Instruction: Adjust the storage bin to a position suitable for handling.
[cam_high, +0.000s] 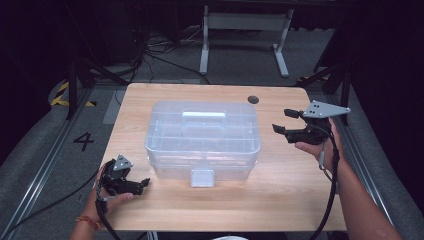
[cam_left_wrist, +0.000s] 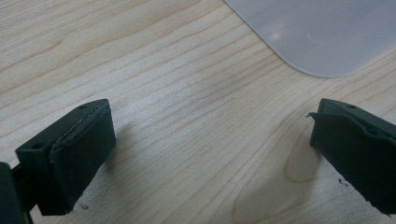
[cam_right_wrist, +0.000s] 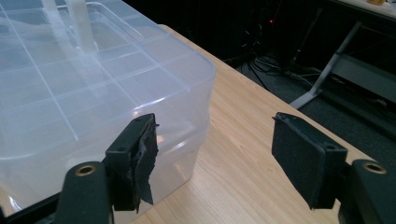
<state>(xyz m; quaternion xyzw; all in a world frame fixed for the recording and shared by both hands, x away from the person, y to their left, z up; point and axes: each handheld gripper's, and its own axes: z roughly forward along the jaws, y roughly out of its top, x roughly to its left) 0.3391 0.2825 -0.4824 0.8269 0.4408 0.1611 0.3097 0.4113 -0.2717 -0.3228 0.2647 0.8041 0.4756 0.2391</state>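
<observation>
A clear plastic storage box (cam_high: 202, 137) with a lid, a top handle (cam_high: 202, 115) and a front latch (cam_high: 202, 177) stands in the middle of the wooden table (cam_high: 280, 190). My left gripper (cam_high: 142, 184) rests low near the table's front left, just left of the box, open with nothing between its jaws. Its own view shows bare wood and a corner of the box (cam_left_wrist: 317, 32). My right gripper (cam_high: 283, 121) hovers to the right of the box, open and holding nothing. The right gripper view shows the box's near corner (cam_right_wrist: 140, 84) beside the jaws.
A dark round grommet (cam_high: 253, 99) sits in the table's far right corner. Beyond the table are a white desk frame (cam_high: 245, 30), cables on the grey floor and black tripod legs. A "4" (cam_high: 83, 141) is marked on the floor at left.
</observation>
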